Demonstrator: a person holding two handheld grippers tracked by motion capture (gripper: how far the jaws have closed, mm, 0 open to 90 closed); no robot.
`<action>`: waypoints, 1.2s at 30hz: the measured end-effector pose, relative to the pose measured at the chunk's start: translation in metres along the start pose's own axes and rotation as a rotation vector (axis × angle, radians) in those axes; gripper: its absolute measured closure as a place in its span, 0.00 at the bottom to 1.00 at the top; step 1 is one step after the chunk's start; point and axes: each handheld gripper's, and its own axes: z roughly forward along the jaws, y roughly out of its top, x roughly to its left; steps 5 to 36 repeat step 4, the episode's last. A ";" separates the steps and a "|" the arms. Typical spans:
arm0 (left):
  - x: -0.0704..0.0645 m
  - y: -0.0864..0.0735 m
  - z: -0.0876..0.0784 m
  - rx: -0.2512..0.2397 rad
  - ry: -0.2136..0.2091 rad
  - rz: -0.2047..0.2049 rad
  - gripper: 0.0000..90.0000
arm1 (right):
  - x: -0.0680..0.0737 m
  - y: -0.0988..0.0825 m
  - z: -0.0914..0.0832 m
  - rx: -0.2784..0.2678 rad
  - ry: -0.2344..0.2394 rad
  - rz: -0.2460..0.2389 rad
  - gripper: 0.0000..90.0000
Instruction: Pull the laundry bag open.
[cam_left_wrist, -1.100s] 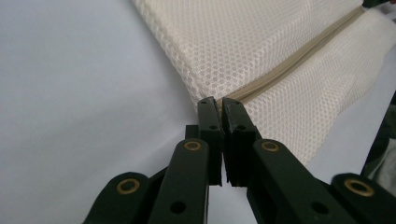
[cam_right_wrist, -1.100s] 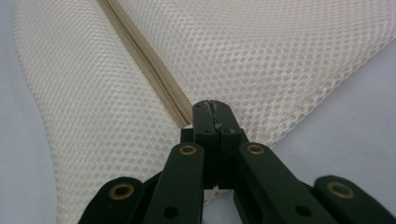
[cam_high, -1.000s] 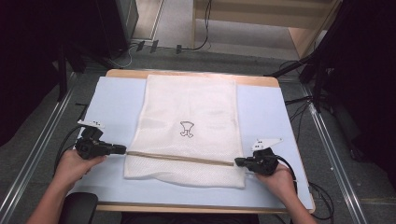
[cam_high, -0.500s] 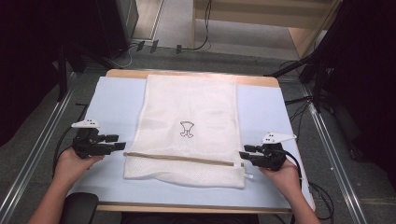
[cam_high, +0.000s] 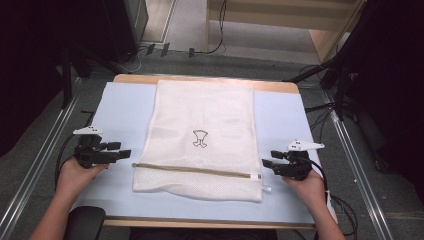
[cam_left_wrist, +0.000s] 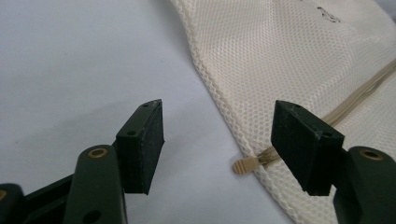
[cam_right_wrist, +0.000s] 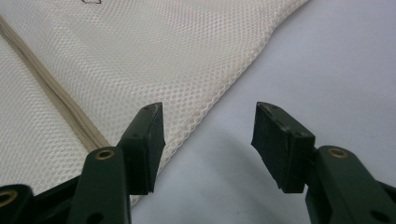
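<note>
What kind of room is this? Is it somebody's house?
Probably not a house. It looks like a lab or workshop: a table with a pale blue cover, metal rails along the floor, loose cables, and a mesh bag laid out for practice.

The small dark print (cam_high: 200, 138) on the mesh bag (cam_high: 210, 115) is too small to read.

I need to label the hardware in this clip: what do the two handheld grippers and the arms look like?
Left gripper and right gripper are black, each with two blocky jaws, brass-coloured pivot rivets, a pale three-cornered top plate and a trailing black cable. The forearms are bare, no sleeves.
</note>
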 end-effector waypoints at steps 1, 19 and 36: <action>0.001 0.000 0.000 -0.005 -0.002 -0.013 0.40 | 0.000 0.000 0.000 -0.001 0.000 0.000 0.49; 0.003 0.001 -0.001 -0.013 -0.003 -0.025 0.39 | -0.001 0.000 0.001 0.003 -0.003 0.001 0.48; 0.003 0.001 -0.001 -0.013 -0.003 -0.025 0.39 | -0.001 0.000 0.001 0.003 -0.003 0.001 0.48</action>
